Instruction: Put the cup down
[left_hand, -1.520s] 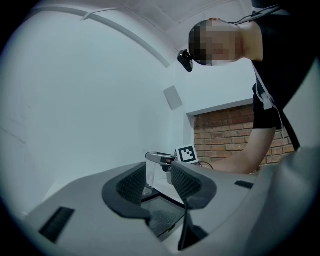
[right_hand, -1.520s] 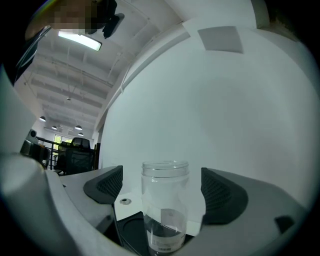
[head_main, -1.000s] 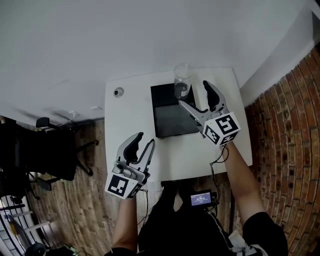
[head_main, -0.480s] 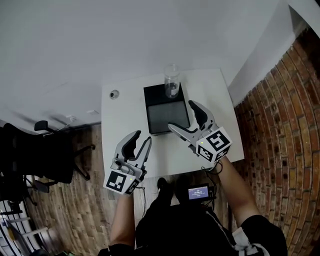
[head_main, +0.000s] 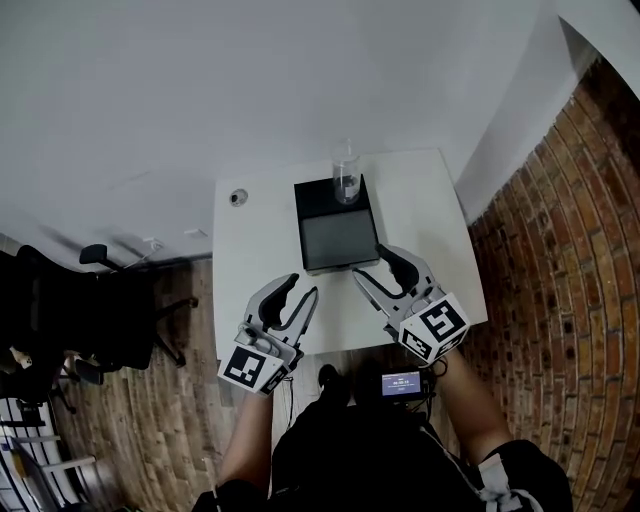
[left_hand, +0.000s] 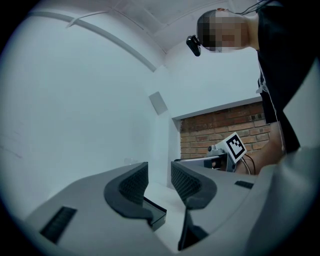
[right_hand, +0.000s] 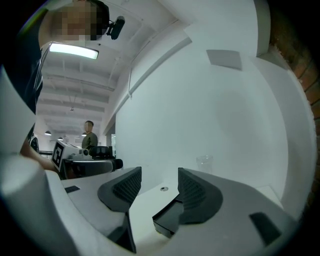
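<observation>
A clear cup (head_main: 346, 172) stands upright on the far end of a black flat pad (head_main: 335, 235) on the white table (head_main: 420, 210). No gripper touches it. In the right gripper view the cup (right_hand: 204, 162) shows small and far beyond the jaws. My right gripper (head_main: 370, 261) hovers by the pad's near right corner. Its jaws are closing with nothing between them. My left gripper (head_main: 298, 290) is over the table's near left part, jaws a little apart and empty. A corner of the pad (left_hand: 155, 212) lies just below the left gripper (left_hand: 159, 175).
A small round grommet (head_main: 238, 197) sits in the table's far left corner. A brick wall (head_main: 560, 260) runs along the right and a white wall behind. Dark office chairs (head_main: 90, 310) stand on the wooden floor at the left. A person stands far off in the right gripper view.
My right gripper has drawn back from beside the cup to the pad's near end, and its jaws have narrowed. The cup stays standing on the pad. My left gripper has barely moved.
</observation>
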